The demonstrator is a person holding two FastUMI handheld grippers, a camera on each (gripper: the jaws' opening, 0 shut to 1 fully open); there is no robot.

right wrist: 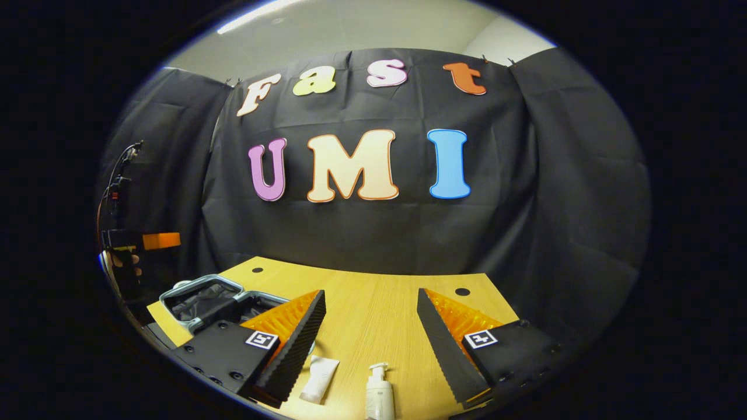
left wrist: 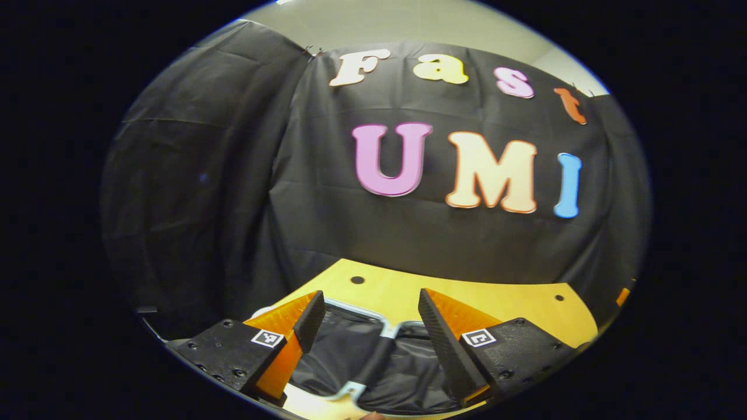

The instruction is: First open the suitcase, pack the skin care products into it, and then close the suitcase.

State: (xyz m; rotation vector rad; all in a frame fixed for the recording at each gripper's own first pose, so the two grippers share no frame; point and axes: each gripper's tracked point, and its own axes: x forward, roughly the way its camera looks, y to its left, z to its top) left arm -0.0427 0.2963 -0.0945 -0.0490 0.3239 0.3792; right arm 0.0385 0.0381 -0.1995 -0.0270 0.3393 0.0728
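Observation:
The suitcase (left wrist: pixel 357 310) lies open under my left gripper (left wrist: pixel 370 297), showing black lining and a silvery rim. That gripper is open, hovering above the lining with nothing between its fingers. In the right gripper view the open suitcase (right wrist: pixel 201 283) sits at the table's left end. A white tube (right wrist: pixel 320 379) and a white pump bottle (right wrist: pixel 379 398) rest on the wood close below my right gripper (right wrist: pixel 370 293), which is open and holds nothing. The left gripper (right wrist: pixel 153 241), held by a hand (right wrist: pixel 121 263), hangs above the suitcase.
The wooden table (right wrist: pixel 373 315) has small round holes near its back edge. Black cloth walls close in behind it and on both sides. Bare wood stretches between the suitcase and the right edge.

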